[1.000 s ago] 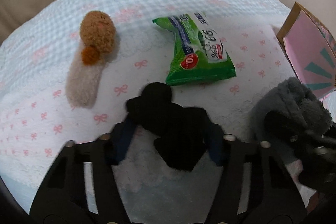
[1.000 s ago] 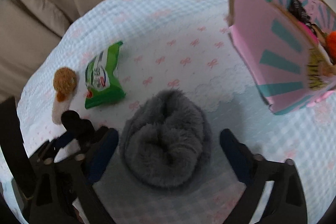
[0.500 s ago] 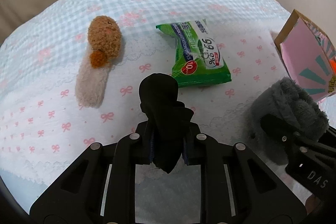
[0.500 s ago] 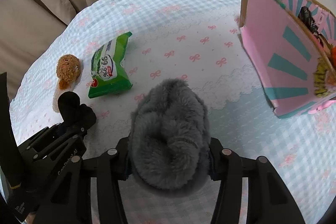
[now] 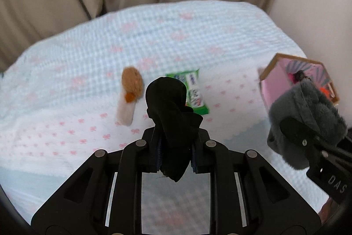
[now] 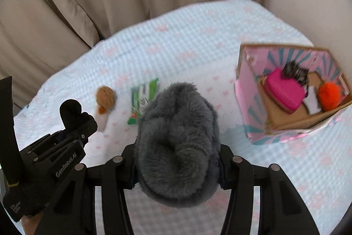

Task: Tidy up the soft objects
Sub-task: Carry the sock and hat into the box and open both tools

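Both claws are loaded and clear of the checked bedspread (image 5: 198, 32). The left gripper (image 5: 176, 153) is clamped tight on a limp black fabric bundle (image 5: 169, 107); it looks light and floppy, best pinched mid-body. The right gripper (image 6: 177, 169) squeezes a plush grey fluffy roll (image 6: 178, 136), squashy and compressible, with the open pink cardboard box (image 6: 244, 107) nearby at right.

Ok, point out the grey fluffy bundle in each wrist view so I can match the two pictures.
Left wrist view: the grey fluffy bundle sits at the right edge, gripped by the right gripper, in front of the pink box.
Right wrist view: it fills the lower centre, clamped between that gripper's fingers.
Shared landmark: the green packet on the bed.
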A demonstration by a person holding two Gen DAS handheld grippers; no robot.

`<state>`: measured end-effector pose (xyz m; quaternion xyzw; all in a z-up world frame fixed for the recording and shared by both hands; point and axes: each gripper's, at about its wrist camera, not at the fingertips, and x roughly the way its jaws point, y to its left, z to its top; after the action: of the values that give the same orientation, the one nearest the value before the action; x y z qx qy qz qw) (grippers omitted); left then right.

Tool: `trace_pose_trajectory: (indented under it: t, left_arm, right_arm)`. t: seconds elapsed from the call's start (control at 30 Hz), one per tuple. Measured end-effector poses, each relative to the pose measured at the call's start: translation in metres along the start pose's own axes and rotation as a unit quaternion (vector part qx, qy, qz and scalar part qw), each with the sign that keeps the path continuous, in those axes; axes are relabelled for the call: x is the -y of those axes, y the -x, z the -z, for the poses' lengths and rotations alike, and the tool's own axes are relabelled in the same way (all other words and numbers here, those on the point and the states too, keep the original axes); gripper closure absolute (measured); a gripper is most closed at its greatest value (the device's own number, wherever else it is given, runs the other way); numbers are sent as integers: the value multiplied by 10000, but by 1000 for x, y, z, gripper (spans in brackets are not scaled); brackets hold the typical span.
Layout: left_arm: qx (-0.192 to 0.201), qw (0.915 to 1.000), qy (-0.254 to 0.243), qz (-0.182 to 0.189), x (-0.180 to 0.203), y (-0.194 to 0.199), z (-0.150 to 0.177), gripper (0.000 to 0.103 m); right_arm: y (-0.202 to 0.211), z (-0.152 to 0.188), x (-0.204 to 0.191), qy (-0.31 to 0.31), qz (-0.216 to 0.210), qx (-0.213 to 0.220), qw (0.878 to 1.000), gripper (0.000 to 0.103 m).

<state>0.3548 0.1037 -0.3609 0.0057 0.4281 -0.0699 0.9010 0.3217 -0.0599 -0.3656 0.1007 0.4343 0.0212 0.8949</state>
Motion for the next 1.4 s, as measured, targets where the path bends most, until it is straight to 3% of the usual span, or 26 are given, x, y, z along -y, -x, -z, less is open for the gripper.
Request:
trace_pose_trajectory:
  t: [0.27,0.37,0.7,1.07,1.4]
  left_arm:
    - [277,9996,-2,35,28,83,-16,86]
    - [335,9994,11,41,45,109,-20,86]
    - [327,9990,295,-95,139,163,-29,86]
    - [144,9988,458,65,255,115,-61,86]
    - [-448,9986,277,49,326,25,-79,86]
  right_arm:
    - [81,-21,6,66,-116,448,9989,54]
    - [109,-28,13,112,39,567,9983,54]
    - [188,-49,96,293,69,658,9974,54]
    - [198,-92,219,469,133,652,9967,54]
    - [135,-130,300,301,69,190,9993,54]
